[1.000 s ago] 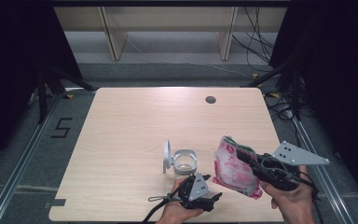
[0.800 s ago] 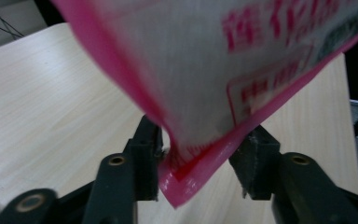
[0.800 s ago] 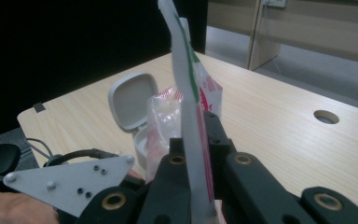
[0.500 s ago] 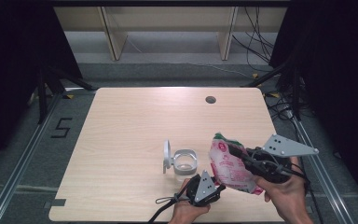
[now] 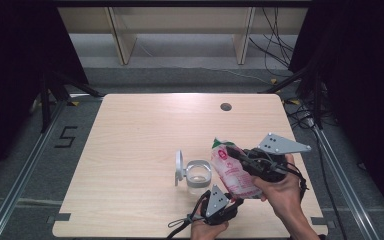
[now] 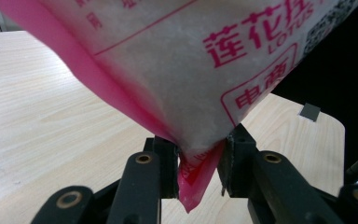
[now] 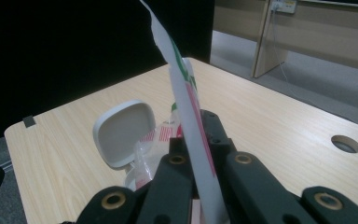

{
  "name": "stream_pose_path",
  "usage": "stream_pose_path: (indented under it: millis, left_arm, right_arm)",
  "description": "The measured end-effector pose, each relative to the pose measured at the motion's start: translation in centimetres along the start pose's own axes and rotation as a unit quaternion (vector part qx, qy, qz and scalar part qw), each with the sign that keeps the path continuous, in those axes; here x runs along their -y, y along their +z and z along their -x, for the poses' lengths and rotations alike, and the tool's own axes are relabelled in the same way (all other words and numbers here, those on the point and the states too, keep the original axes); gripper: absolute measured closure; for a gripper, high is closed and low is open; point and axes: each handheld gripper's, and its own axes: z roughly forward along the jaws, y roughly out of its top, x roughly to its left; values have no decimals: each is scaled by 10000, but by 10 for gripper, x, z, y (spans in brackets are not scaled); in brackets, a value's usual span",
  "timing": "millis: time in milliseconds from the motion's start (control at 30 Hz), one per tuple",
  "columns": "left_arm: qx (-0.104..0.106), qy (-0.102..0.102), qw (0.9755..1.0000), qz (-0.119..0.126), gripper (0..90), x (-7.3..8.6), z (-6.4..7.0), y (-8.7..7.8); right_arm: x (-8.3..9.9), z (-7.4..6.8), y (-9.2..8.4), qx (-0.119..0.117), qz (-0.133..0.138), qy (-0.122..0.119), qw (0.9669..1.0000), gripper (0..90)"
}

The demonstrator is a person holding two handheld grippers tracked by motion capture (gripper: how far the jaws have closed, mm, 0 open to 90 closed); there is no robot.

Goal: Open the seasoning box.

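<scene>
Left tongs (image 5: 228, 198): we are reaching up from the surface's (image 5: 130, 150) near edge, jaws having just been closing, now pinching the bag's bottom corner.
Right tongs (image 5: 236, 156): we are coming in from the right, hand tilted, jaws pressed together on the bag's upper edge.
Pink bag (image 5: 234, 170): hanging just right of the open-lidded clear container (image 5: 196, 172), long axis slanting from its green-printed top down toward us.

Pink-and-white bag (image 5: 235, 172) – red lettering; white container (image 5: 198, 174); pale wood table (image 5: 130, 150).
</scene>
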Motion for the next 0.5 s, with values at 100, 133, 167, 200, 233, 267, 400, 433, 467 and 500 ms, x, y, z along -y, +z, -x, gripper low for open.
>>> stream_pose_path:
  millis: [100, 133, 167, 200, 233, 267, 400, 433, 467, 500]
  left_arm:
    - [41, -88, 9999, 36, 713, 2, 1, 1]
    - [10, -96, 10000, 12, 714, 4, 3, 1]
    - [10, -96, 10000, 12, 715, 4, 3, 1]
    - [61, -86, 9999, 29, 715, 4, 3, 2]
    - [48, -145, 9999, 33, 716, 4, 3, 2]
    - [48, -145, 9999, 33, 716, 4, 3, 2]
    - [54, -107, 9999, 54, 721, 2, 5, 2]
    - [23, -72, 10000, 46, 722, 1, 5, 2]
    - [-1, -31, 10000, 51, 722, 2, 5, 1]
    - [-36, -1, 10000, 88, 724, 2, 7, 1]
  right_arm:
    - [1, -5, 8, 25, 22, -64, 10000, 900]
    - [1, -5, 10, 6, 5, -112, 9999, 900]
    - [1, -5, 10, 6, 5, -112, 9999, 900]
    - [1, -6, 16, -7, -6, -166, 9999, 900]
    - [1, -8, 17, -13, -73, -54, 10000, 900]
    - [1, -8, 17, -13, -73, -54, 10000, 900]
    - [0, -14, 24, 67, -130, -133, 9998, 900]
    - [-1, -16, 24, 31, -214, -32, 9998, 900]
    - [0, -17, 26, 9, -146, -55, 9999, 900]
    - [-1, -16, 28, -49, -101, -125, 9999, 900]
